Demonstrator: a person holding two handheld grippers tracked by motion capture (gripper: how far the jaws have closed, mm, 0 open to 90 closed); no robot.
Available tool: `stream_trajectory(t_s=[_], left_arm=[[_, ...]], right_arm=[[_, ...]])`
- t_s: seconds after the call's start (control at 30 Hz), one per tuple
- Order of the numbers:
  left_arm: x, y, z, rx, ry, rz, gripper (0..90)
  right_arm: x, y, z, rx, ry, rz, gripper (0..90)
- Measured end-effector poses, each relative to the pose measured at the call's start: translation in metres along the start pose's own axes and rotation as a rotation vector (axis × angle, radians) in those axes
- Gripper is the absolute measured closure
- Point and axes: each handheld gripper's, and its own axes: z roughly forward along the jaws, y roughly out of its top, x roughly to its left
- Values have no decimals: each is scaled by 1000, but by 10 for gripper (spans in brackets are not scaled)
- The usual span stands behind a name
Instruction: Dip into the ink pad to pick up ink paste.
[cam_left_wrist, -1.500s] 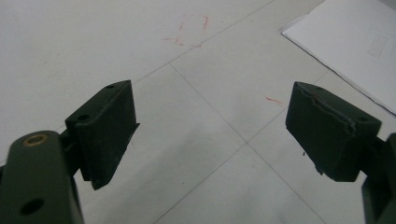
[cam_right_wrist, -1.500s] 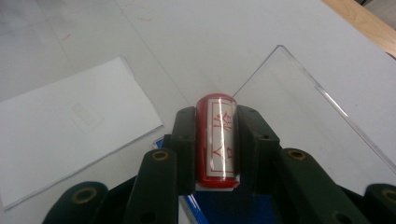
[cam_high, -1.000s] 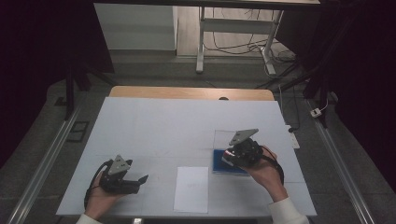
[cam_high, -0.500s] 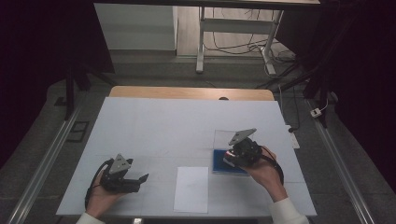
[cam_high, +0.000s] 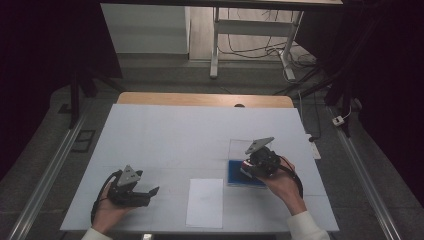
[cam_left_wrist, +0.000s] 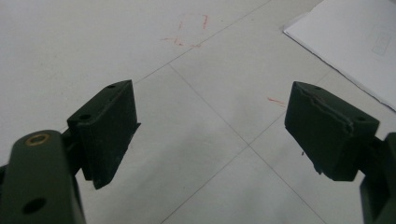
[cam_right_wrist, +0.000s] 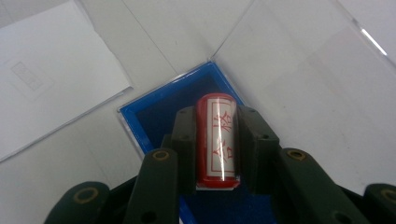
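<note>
1. The right tool (cam_right_wrist: 217, 140) holds a red stamp (cam_right_wrist: 218, 140) tight between its two black jaws.
2. The stamp is a small round tube with red signs on a white label.
3. The stamp is over a blue ink pad (cam_right_wrist: 154, 114) that sits in a clear box (cam_high: 239, 150) with its lid open.
4. In the right gripper view the far end of the stamp points down at the blue pad, but whether it touches the pad cannot be seen.
5. In the high view the right tool (cam_high: 260, 161) is on the right side of the table (cam_high: 170, 135), right above the blue pad (cam_high: 235, 175).
6. A white sheet of paper (cam_high: 205, 202) lies flat just left of the box, near the front edge of the table.
7. The left tool (cam_high: 145, 192) rests low on the left side of the table, well apart from the paper.
8. The left tool's jaws stand wide, with nothing between them but bare table (cam_left_wrist: 205, 116).
9. A corner of the paper (cam_left_wrist: 355, 42) shows at the top right of the left gripper view.
</note>
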Motion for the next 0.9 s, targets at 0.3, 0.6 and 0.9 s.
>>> stream_trajectory(t_s=[0.3, 0.6, 0.9], left_arm=[[0, 0, 0, 2, -3, 2, 172], [0, 0, 0, 1, -3, 0, 173], [1, 0, -2, -2, -2, -2, 173]], right_arm=[[-2, -2, 4, -7, -2, 17, 692], [-5, -4, 8, 9, 14, 28, 692], [-4, 3, 9, 57, 5, 11, 695]])
